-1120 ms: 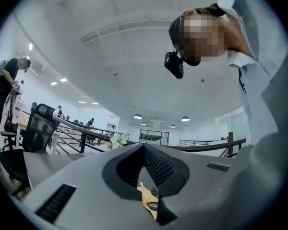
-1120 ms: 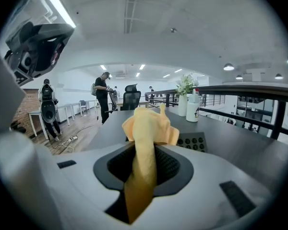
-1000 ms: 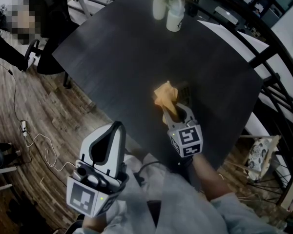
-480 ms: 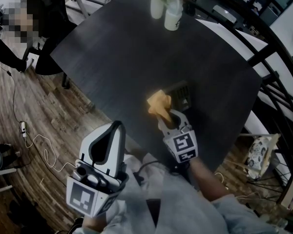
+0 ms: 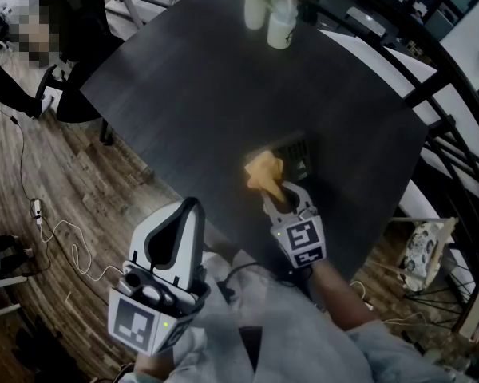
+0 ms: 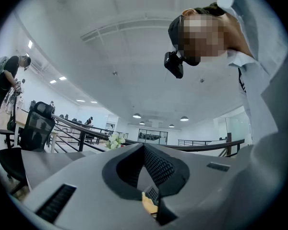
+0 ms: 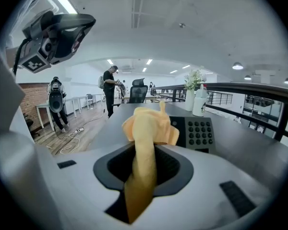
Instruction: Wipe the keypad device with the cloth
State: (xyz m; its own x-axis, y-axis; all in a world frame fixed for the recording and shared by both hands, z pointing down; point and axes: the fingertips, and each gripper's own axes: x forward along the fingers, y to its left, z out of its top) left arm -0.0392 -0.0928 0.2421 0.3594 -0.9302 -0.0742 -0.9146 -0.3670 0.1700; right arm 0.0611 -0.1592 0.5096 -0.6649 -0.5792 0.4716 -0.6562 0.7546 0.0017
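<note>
Dark tabletop (image 5: pixel 184 78) fills most of the head view, with wooden floor at the left edge. The right gripper (image 5: pixel 275 188), just below centre, is clamped on the orange cloth (image 5: pixel 263 168), which bunches out past the jaw tips. The keypad device (image 5: pixel 297 148) lies flat on the table just right of that bunch. Its near-left edge sits under or against the fabric; I can't tell if the cloth presses down. I judge the wipe is only starting. Next I need to lower the bunch onto the keys and drag it toward the right of the frame with light pressure. The left gripper (image 5: pixel 190 210), at lower left, has its jaws together on nothing, well apart from the device.
</note>
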